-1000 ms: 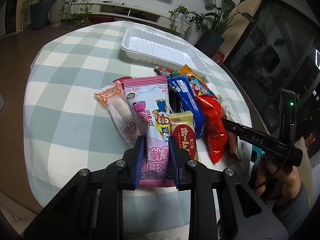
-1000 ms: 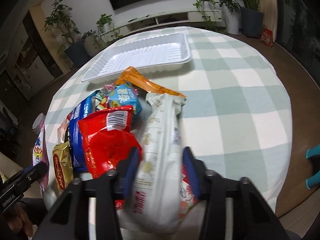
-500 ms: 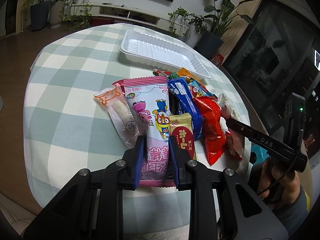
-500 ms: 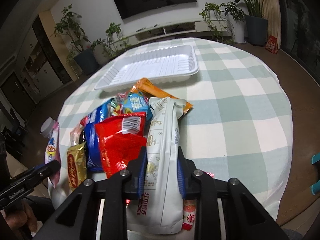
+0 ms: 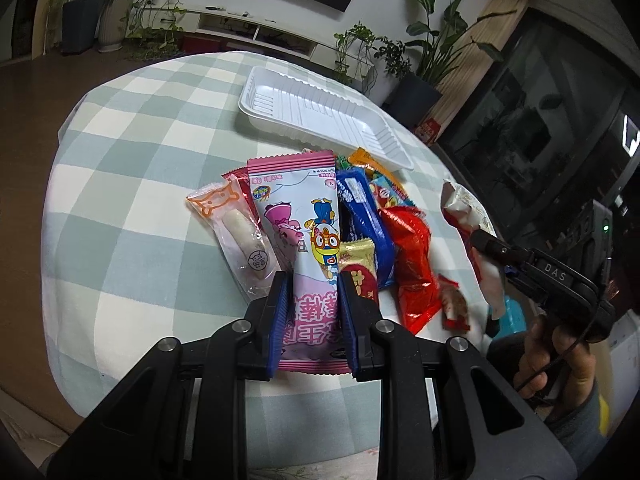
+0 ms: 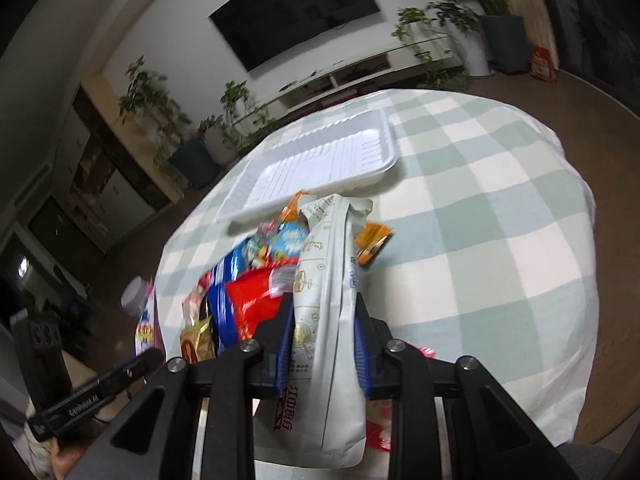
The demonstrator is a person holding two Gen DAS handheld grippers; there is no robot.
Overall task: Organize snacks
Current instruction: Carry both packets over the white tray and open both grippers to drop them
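Note:
My left gripper (image 5: 314, 282) is shut on the near end of a pink cartoon snack packet (image 5: 298, 216) that lies on the checked tablecloth. Beside the packet lie a clear sausage wrapper (image 5: 236, 236), a gold packet (image 5: 358, 260), a blue packet (image 5: 364, 216) and a red packet (image 5: 412, 248). My right gripper (image 6: 324, 302) is shut on a long white pouch (image 6: 326, 268), which it holds tilted up off the pile. The same pouch (image 5: 464, 210) shows at the right of the left wrist view. A white tray (image 5: 320, 114) (image 6: 316, 160) stands empty behind the pile.
The round table (image 5: 132, 148) drops off close to me and at the right. An orange packet (image 6: 372, 240) lies by the tray's near rim. A person's hand (image 5: 560, 356) holds the right gripper. Potted plants and a low TV cabinet stand beyond the table.
The right gripper's fingers closed onto the white pouch and lifted its near end off the pile, with the view tipping upward. The left gripper stayed shut on the pink packet.

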